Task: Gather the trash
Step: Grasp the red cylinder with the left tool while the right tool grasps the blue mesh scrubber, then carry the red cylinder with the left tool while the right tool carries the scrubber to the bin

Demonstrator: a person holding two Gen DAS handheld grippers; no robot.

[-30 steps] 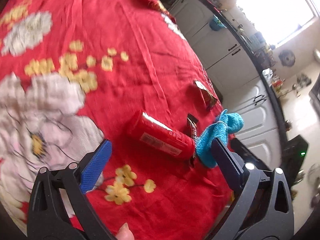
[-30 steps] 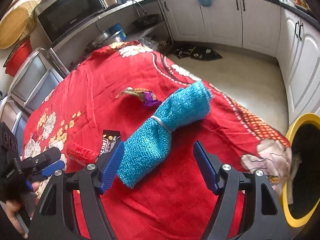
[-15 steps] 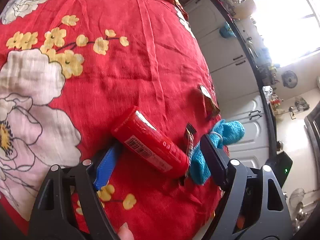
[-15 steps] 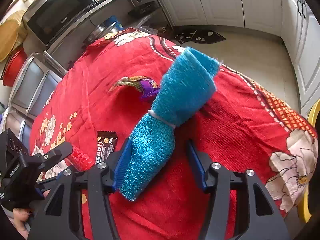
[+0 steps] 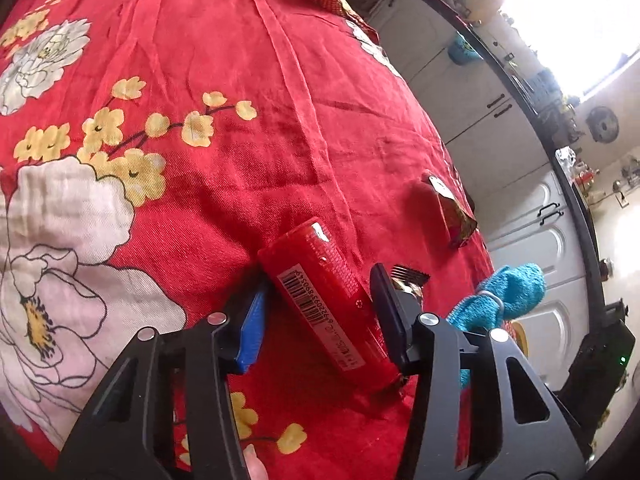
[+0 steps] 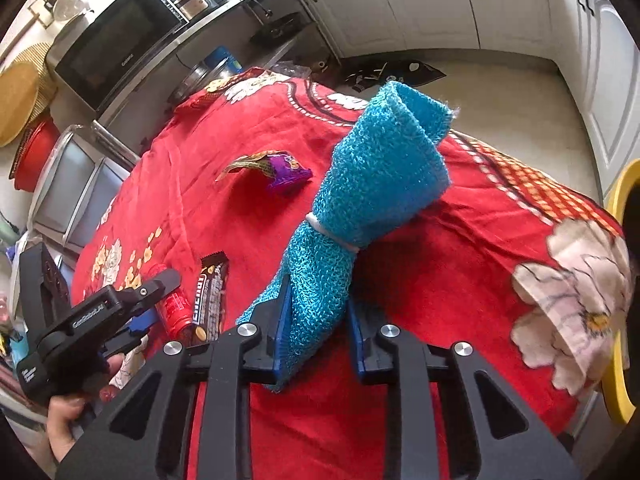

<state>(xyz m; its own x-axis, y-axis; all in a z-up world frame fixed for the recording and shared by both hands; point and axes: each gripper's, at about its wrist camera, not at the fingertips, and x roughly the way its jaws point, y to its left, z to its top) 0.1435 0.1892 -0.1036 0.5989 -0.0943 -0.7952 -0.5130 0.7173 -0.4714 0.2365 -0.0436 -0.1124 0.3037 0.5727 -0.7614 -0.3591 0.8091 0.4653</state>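
While level over the red cloth, left gripper fingers astride the red tube, right gripper fingers pinching the blue towel.

red bottle: lying on its side, barcode label up, on the tablecloth | candy bar: dark wrapper, flat, just beside the bottle | purple wrapper: crumpled, torn open, lying apart farther along the cloth
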